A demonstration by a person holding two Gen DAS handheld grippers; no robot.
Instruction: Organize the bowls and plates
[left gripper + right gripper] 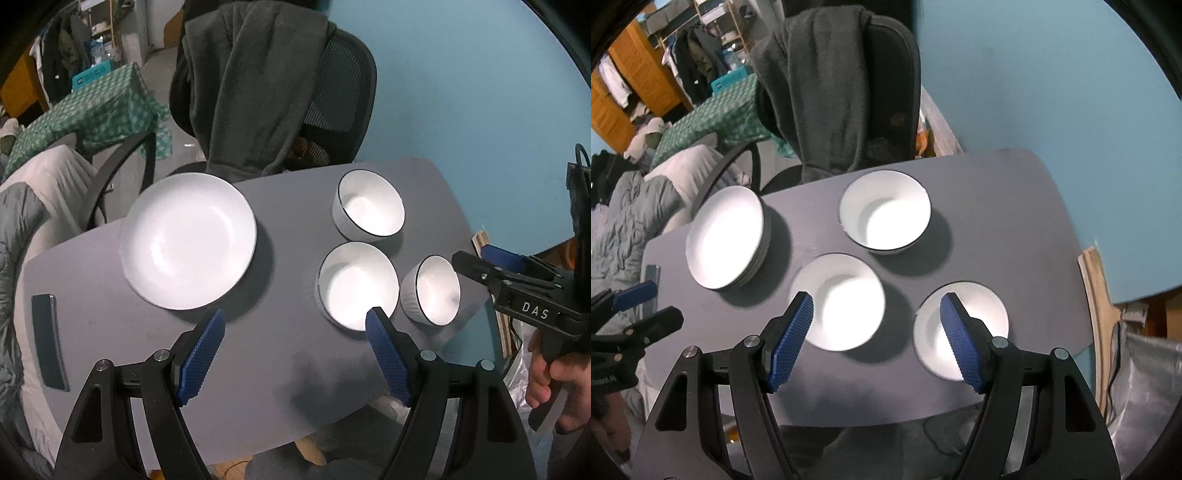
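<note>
Both the left gripper [295, 321] and right gripper [877, 306] hang wide and empty above the table [280, 362], near three bowls [356, 286] beside the plate [188, 240].

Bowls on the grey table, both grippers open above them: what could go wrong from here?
1. The three bowls sit close together; a finger going for one could knock its neighbour.
2. The stack of plates overhangs the table edge by the chair; a nudge might tip it off.
3. The phone lies at the table's left edge, easy to sweep away.
</note>
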